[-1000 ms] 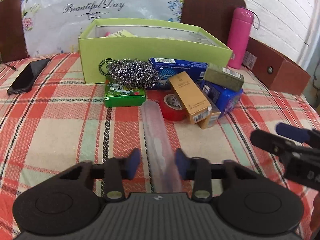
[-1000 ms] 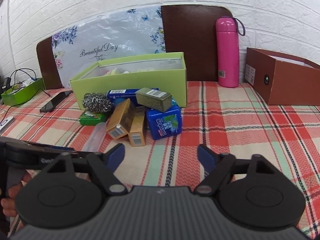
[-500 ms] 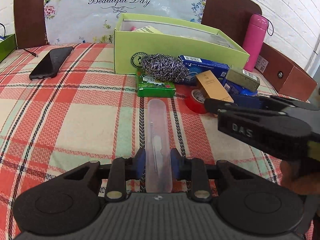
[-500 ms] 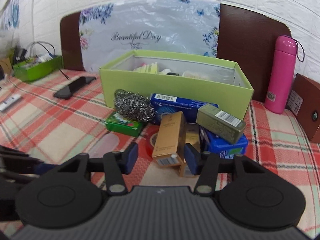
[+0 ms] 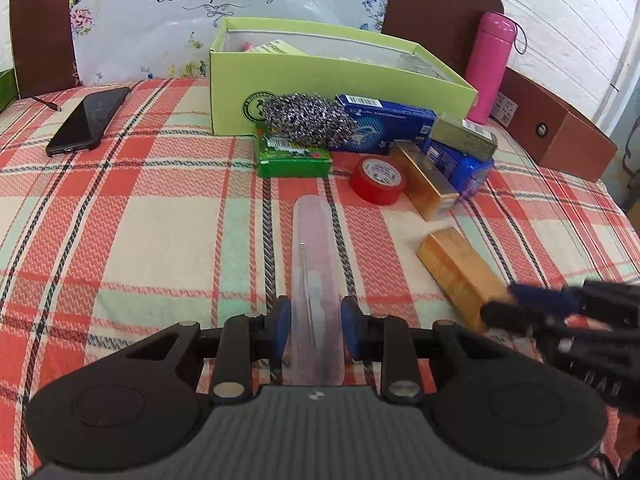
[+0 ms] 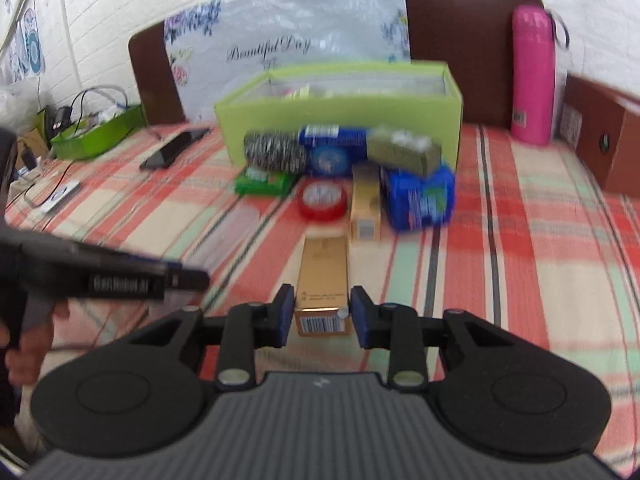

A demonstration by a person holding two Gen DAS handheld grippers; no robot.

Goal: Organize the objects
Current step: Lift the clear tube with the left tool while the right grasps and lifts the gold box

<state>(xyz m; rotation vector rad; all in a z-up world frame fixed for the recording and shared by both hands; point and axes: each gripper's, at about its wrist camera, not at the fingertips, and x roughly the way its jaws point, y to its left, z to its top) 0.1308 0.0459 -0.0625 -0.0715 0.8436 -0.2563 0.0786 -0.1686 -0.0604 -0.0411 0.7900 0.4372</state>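
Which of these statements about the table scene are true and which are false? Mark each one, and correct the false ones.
1. The left gripper holds a clear plastic case. True.
2. The right gripper has a gold box between its closing jaws. True.
3. The steel scourer lies inside the green box. False: it sits in front of the box, on a small green packet.
4. The pink flask lies on its side. False: it stands upright.
5. The phone rests on the checked cloth. True.
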